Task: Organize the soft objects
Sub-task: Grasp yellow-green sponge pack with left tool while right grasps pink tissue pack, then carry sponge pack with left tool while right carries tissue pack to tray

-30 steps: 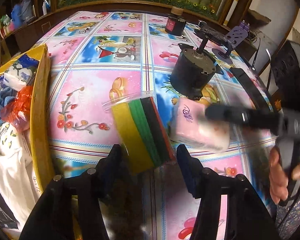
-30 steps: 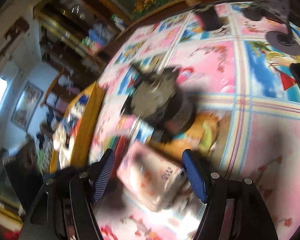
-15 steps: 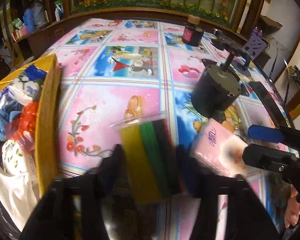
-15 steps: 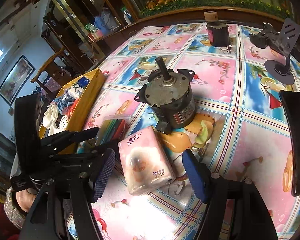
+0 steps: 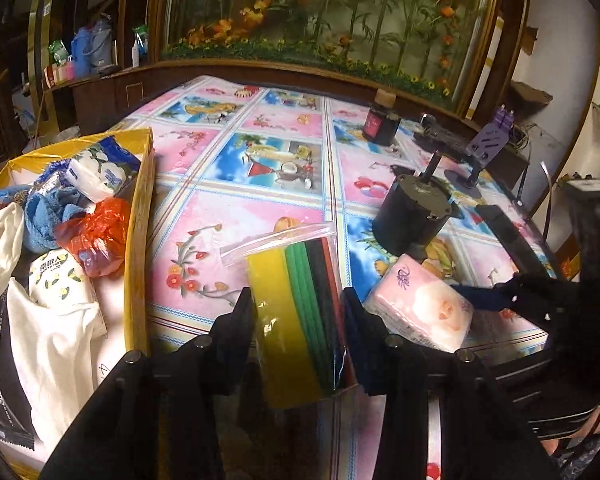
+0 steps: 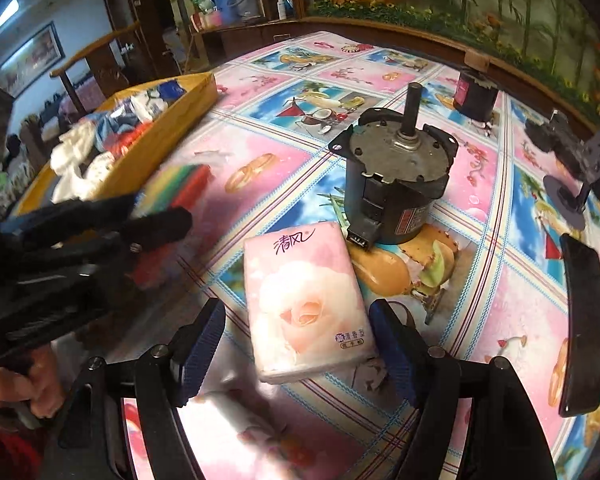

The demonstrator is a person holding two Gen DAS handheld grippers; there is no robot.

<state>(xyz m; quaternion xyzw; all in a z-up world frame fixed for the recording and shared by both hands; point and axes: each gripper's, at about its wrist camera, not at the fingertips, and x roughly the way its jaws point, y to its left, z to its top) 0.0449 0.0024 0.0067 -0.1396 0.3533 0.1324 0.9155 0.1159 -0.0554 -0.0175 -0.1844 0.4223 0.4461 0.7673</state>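
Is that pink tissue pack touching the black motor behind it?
Cannot tell. In the right wrist view the tissue pack has its far corner right at the motor's connector, with no clear gap or contact visible.

Grey motor (image 6: 396,184) upright on patterned tablecloth (image 5: 268,128); dark jar (image 5: 380,124) beyond.

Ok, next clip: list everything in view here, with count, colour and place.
sponge pack: one, yellow, green, black and red, between left fingers
tissue pack: one, pink, between right fingers, on the table
motor: one, dark grey, behind tissue pack
yellow box: one, table's left edge, holding cloths, tissue packs, orange bag
small jar: one, dark, far side
phone stand: one, purple, far right
tablecloth: one, pink-blue pictures
left gripper: black, shut on sponge pack
right gripper: blue pads, open
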